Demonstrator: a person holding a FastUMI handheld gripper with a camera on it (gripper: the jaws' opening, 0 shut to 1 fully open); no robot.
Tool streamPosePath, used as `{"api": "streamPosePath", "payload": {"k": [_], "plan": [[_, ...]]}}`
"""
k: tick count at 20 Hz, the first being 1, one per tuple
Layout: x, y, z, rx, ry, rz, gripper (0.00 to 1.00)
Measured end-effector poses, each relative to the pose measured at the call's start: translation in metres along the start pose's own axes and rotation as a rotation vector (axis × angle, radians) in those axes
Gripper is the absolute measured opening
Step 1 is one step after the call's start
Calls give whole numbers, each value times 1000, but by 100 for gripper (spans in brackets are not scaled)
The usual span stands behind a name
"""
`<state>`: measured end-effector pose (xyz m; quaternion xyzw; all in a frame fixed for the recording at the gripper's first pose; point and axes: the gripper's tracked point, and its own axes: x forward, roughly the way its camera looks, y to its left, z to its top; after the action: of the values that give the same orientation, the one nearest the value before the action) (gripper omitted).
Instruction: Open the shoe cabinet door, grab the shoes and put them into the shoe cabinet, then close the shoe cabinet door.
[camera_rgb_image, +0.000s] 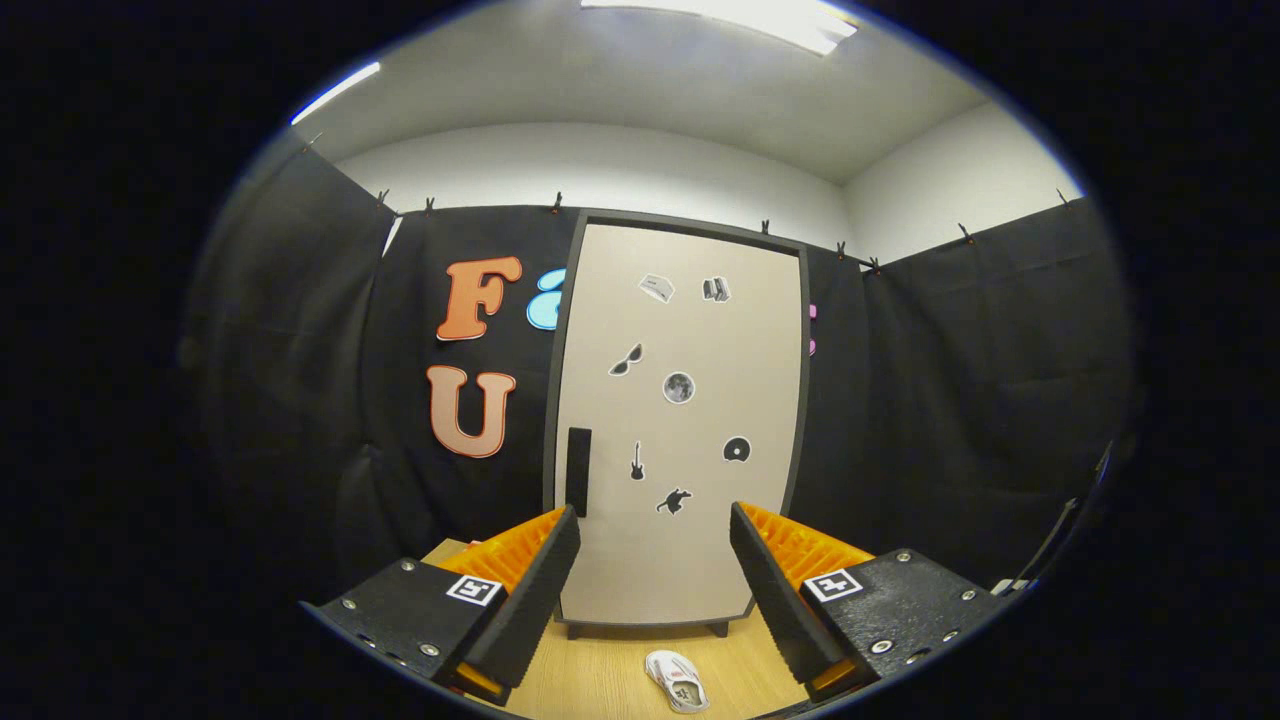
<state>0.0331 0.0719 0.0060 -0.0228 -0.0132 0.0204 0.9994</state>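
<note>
Claw (655, 525) is wide open and empty, facing the shut shoe cabinet (680, 420) at the desk's (600, 680) far edge. The dark handle (578, 470) hugs the door's left edge — easy to slip off. The shoe (677, 680) lies just before the door — swinging it could knock it.

Gripper (655, 525) held level, pointing forward. Fingers (540, 590) spread wide apart, jaws parted, nothing between them, no contact with anything. Both fingertips angled slightly inward.
</note>
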Motion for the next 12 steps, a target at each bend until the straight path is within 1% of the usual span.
{"api": "streamPosePath", "payload": {"k": [2, 4, 7, 9, 11, 12], "plan": [[16, 11, -7, -12, 8, 12, 94], [35, 25, -12, -1, 3, 44, 94], [70, 33, -24, 16, 16, 70, 94], [97, 42, -23, 31, -5, 90, 95], [122, 49, -25, 9, -20, 100, 95], [133, 54, -30, -2, -12, 120, 94]]}}
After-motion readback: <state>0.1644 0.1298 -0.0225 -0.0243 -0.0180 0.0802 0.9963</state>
